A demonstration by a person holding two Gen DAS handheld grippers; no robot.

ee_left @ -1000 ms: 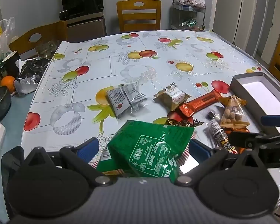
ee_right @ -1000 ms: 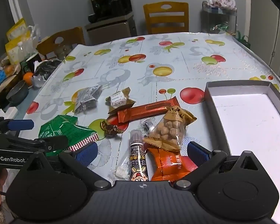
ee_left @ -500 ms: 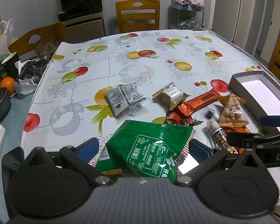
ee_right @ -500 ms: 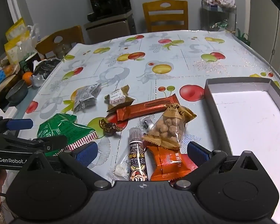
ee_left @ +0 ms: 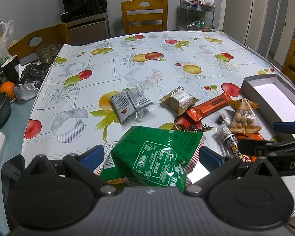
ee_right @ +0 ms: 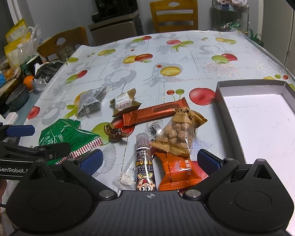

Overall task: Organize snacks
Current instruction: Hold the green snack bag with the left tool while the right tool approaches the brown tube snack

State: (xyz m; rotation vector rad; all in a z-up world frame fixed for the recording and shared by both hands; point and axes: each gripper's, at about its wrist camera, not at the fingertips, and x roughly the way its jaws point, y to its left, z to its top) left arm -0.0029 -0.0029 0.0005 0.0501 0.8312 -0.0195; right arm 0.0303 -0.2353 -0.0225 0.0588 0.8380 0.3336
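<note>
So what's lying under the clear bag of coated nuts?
The nut bag overlaps the upper end of an orange packet, beside a striped tube. Whatever else sits beneath the bag is covered.

A home dining room: a table under a glossy fruit-print cloth, wooden chairs at twelve and ten o'clock, a dark countertop appliance (a coffee machine, perhaps) on a cabinet by the grey wall, and a small trolley holding a sweets bag at one o'clock.
</note>
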